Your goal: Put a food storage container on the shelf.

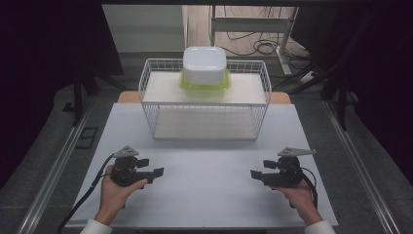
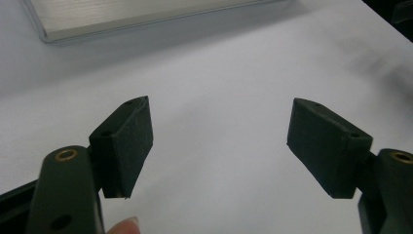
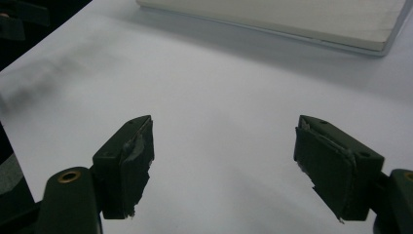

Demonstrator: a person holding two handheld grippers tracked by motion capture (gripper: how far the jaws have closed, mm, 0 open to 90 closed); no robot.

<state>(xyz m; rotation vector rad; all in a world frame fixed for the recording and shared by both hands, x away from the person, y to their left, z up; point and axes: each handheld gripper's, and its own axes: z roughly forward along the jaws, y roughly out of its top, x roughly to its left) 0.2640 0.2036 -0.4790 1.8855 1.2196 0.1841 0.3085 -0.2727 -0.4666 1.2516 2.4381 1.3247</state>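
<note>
Both tools released above the white worktop (image 1: 209, 195)
Left tool (image 1: 157, 173) and right tool (image 1: 257, 174) face inward, jaws spread, well apart from the white container (image 1: 204, 63) stacked atop the wire rack (image 1: 204, 105).

We saw both claws were matte black, the left gripper (image 1: 157, 172) and right gripper (image 1: 255, 174) each topped with a grey plate. Under them the table (image 1: 209, 195) was plain white. Well ahead of the claws sat a white wire basket (image 1: 204, 105), holding a white container (image 1: 204, 64) on a lime-green lid (image 1: 186, 83).
</note>
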